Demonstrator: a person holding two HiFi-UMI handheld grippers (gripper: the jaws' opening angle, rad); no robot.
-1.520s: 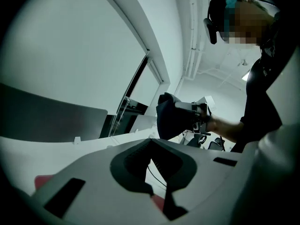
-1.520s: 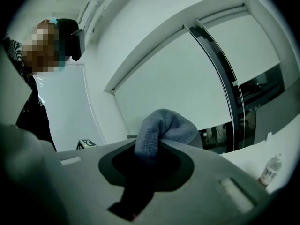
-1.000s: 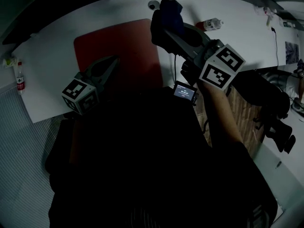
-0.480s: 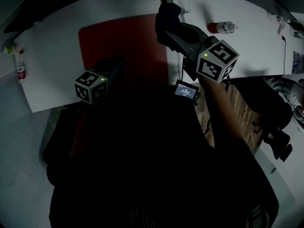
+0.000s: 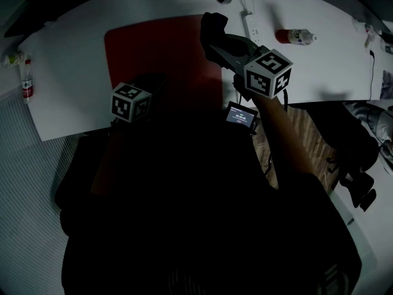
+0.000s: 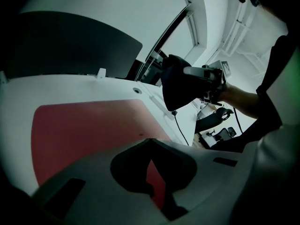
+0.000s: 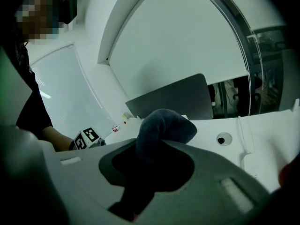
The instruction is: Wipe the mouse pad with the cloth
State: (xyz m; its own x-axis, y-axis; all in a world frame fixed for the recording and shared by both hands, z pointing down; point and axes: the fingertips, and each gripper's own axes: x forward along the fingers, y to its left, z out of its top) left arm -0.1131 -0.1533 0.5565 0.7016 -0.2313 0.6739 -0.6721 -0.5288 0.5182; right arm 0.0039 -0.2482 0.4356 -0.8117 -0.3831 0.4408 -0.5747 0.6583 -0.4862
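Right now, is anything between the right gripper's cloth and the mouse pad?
Nothing visible does. The dark blue cloth, clamped in the right gripper, hangs by the right edge of the flat red mouse pad. The left gripper, jaws shut, sits over the pad's near part.

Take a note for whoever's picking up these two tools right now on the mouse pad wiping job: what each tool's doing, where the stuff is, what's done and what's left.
Left tool: jaws together, nothing in them, low over the near part of the red mouse pad.
Right tool: clamped on the dark blue cloth, held up by the pad's far right edge. The cloth looks clear of the surface.
The pad lies flat on the white table.
Done: the cloth is in the tool.
To do: lower the cloth onto the pad and wipe across it. Whether any of it is already wiped can't be told.
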